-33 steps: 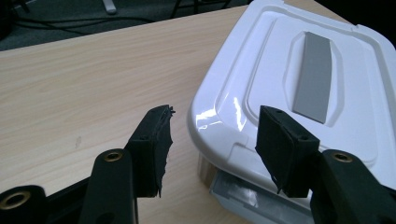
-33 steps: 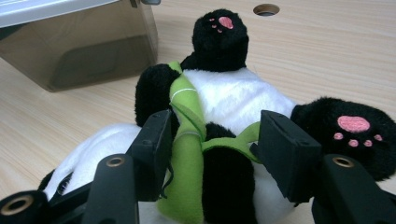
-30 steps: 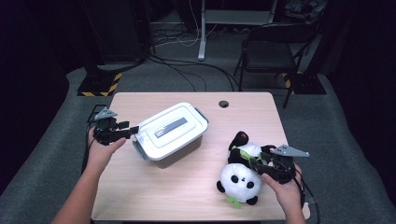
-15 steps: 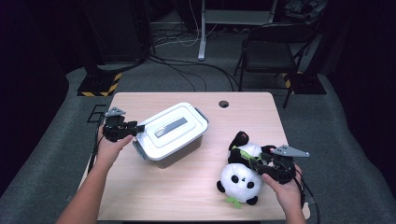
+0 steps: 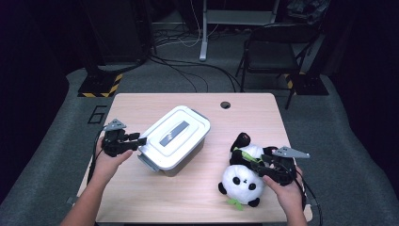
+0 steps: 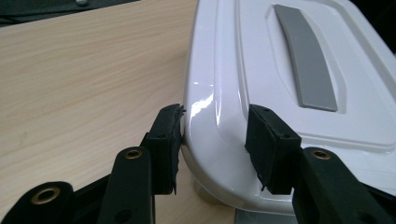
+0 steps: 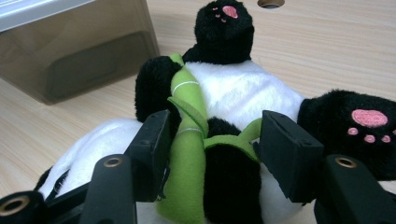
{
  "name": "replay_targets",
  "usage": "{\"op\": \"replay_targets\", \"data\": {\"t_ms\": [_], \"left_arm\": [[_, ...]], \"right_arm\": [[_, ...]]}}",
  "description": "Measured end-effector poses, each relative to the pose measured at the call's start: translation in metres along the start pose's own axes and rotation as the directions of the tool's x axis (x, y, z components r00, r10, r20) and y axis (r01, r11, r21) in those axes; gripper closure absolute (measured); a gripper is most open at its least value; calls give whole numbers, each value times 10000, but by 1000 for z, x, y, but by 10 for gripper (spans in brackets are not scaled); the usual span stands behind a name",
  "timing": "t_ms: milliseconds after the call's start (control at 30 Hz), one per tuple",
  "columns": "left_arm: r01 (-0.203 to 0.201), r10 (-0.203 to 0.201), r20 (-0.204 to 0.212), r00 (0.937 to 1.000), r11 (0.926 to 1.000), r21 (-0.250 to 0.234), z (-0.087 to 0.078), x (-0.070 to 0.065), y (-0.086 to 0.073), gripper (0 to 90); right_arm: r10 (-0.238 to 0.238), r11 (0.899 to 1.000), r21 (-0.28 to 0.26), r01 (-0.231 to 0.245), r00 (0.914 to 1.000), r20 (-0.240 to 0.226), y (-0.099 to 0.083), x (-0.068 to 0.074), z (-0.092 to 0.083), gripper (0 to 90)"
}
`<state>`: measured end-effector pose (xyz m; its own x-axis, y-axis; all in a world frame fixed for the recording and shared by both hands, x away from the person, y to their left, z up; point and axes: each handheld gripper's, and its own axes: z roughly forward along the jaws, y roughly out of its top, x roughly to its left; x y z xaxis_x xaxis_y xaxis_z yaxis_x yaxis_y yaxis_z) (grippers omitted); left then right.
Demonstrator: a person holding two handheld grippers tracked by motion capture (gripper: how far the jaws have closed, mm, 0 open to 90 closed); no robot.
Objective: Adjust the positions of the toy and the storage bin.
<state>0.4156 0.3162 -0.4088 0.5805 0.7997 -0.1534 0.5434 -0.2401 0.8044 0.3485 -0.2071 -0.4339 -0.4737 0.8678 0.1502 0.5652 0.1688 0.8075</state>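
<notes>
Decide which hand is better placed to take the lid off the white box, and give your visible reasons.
Left. The left gripper already straddles the corner of the white lid, and its jaws have just been closing. The right gripper is at the panda toy, apart from the box.

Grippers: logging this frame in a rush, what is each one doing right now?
Left tool: jaws have just been closing around the white lid corner.
Right tool: shut on the toy panda.
</notes>
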Motion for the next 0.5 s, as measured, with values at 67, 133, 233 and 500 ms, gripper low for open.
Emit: {"op": "replay_targets", "data": {"t_ms": [67, 133, 233, 500], "left_arm": [[26, -26, -29, 10000, 10000, 4, -3, -3, -2, 570], [-69, 69, -140, 9999, 10000, 29, -7, -8, -5, 608], [-236, 237, -118, 9996, 9997, 19, -12, -12, -9, 611], [-132, 133, -180, 9997, 9999, 66, -16, -13, -8, 594]], "right_arm": [[-18, 10000, 8, 18, 10000, 11, 0, 0, 1, 433], [-68, 9999, 94, 67, 10000, 37, 0, 0, 1, 433], [-56, 9999, 120, 56, 10000, 49, -1, 1, 1, 433], [-77, 9999, 147, 76, 10000, 41, -1, 1, 3, 433]]}}
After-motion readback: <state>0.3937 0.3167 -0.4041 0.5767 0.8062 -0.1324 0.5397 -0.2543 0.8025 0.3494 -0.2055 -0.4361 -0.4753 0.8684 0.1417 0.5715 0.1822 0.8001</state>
